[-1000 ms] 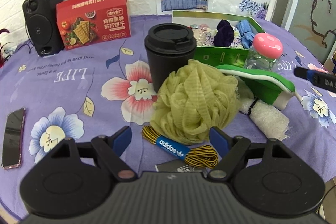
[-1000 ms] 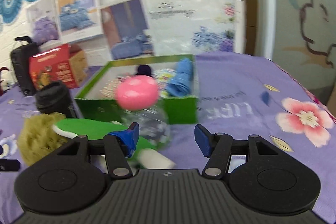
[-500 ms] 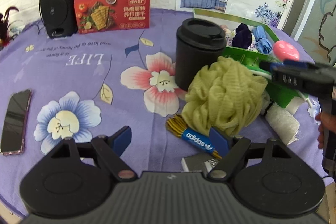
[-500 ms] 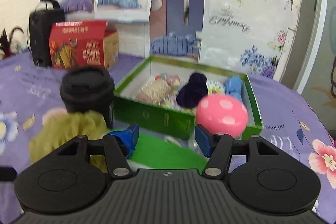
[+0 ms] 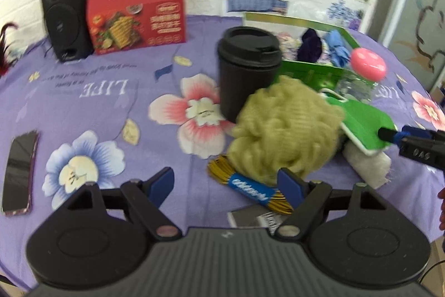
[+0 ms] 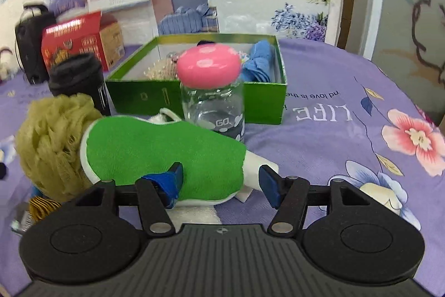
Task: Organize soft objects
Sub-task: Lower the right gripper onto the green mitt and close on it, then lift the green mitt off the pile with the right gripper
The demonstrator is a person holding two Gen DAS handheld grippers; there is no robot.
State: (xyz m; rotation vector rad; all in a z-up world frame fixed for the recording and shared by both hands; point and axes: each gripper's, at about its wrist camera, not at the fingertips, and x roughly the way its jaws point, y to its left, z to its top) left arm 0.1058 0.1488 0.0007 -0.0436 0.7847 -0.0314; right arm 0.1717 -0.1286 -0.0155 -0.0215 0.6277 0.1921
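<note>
A green bath mitt [image 6: 161,146] with a white rim lies on the purple tablecloth and leans on an olive mesh bath puff [image 6: 52,141]. My right gripper [image 6: 219,180] is open and straddles the mitt's near end. Its left pad lies over the green cloth and its right pad stands clear beside the white cuff. A rolled white towel [image 5: 367,166] lies under the mitt. My left gripper [image 5: 225,185] hangs open in front of the puff [image 5: 286,130], holding nothing. Beyond its fingers lies a yellow-black shoelace bundle [image 5: 247,188].
An open green box [image 6: 194,99] at the back holds a blue cloth [image 6: 258,60] and other soft items. A pink-lidded clear bottle [image 6: 211,91] and a black cup [image 5: 247,68] stand close by. Farther left are a red carton [image 5: 136,16], a speaker [image 5: 64,21] and a phone [image 5: 19,171].
My right gripper swung from facing the box and bottle down onto the green mitt's near end. The left gripper's view shifted a little and its jaws kept their width.
</note>
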